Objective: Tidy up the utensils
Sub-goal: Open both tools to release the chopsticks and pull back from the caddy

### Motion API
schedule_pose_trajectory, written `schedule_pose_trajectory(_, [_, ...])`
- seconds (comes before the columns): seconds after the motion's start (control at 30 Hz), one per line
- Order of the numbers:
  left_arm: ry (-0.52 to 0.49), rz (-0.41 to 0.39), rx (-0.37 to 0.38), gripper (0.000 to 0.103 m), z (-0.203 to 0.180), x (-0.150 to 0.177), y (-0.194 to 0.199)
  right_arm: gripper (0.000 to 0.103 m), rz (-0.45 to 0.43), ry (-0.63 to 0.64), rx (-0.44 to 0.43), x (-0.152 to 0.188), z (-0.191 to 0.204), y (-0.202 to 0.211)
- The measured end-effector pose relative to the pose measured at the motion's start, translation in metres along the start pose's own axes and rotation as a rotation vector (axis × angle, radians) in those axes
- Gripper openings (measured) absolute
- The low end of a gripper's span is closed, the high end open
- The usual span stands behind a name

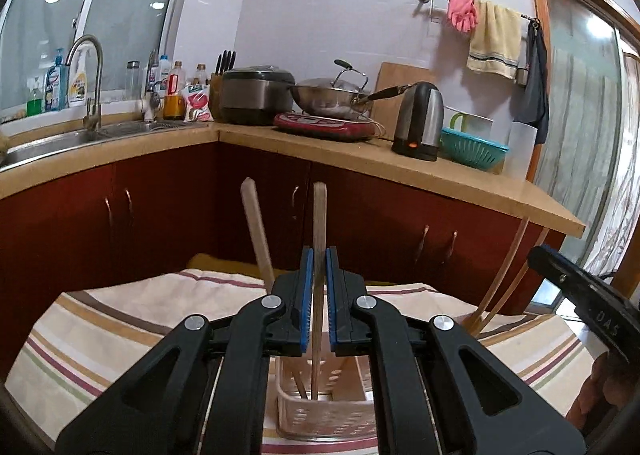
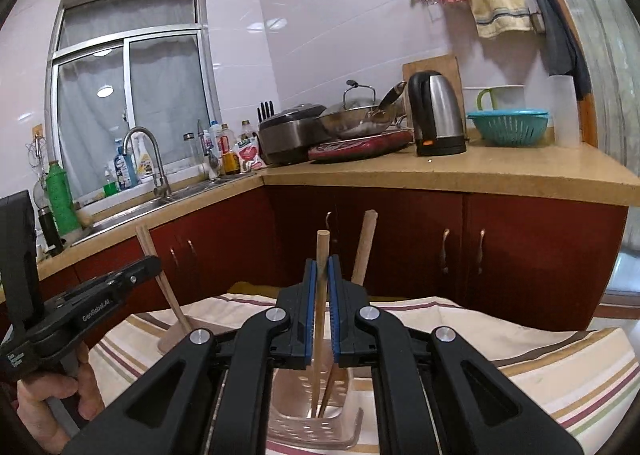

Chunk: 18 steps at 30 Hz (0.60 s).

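Note:
My left gripper is shut on an upright wooden stick whose lower end stands in a pale perforated holder. A second wooden utensil leans left beside it. In the right wrist view, my right gripper is shut on a wooden chopstick that reaches down into a perforated holder. Another stick leans right behind it. I cannot tell whether the two views show the same holder. The left gripper appears at the left edge, held by a hand.
The holder sits on a table under a striped cloth. Behind it are dark red cabinets and an L-shaped counter carrying a kettle, wok, rice cooker, teal colander and sink.

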<state>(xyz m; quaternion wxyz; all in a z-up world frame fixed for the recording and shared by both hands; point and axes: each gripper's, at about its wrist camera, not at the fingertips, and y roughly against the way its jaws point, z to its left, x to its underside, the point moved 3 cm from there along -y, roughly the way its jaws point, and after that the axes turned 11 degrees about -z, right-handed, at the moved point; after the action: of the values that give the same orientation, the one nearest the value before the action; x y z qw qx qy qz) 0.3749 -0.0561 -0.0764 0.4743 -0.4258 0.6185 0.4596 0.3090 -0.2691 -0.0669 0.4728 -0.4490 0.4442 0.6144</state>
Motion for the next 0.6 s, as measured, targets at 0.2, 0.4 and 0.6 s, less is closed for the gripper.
schedule_pose_trajectory(0.2, [0.002, -0.010, -0.004, 0.052, 0.003, 0.001, 0.012, 0.043, -0.005, 0.015, 0.025, 0.001, 0.001, 0.008])
schedule_pose_trajectory(0.4, [0.006, -0.005, 0.000, 0.066, 0.004, 0.000, 0.035, 0.053, 0.012, 0.025, 0.064, 0.001, -0.004, 0.028])
schedule_pose_trajectory(0.6, [-0.011, -0.023, -0.032, 0.072, 0.008, 0.012, 0.082, 0.056, 0.017, 0.042, 0.099, 0.008, -0.005, 0.071])
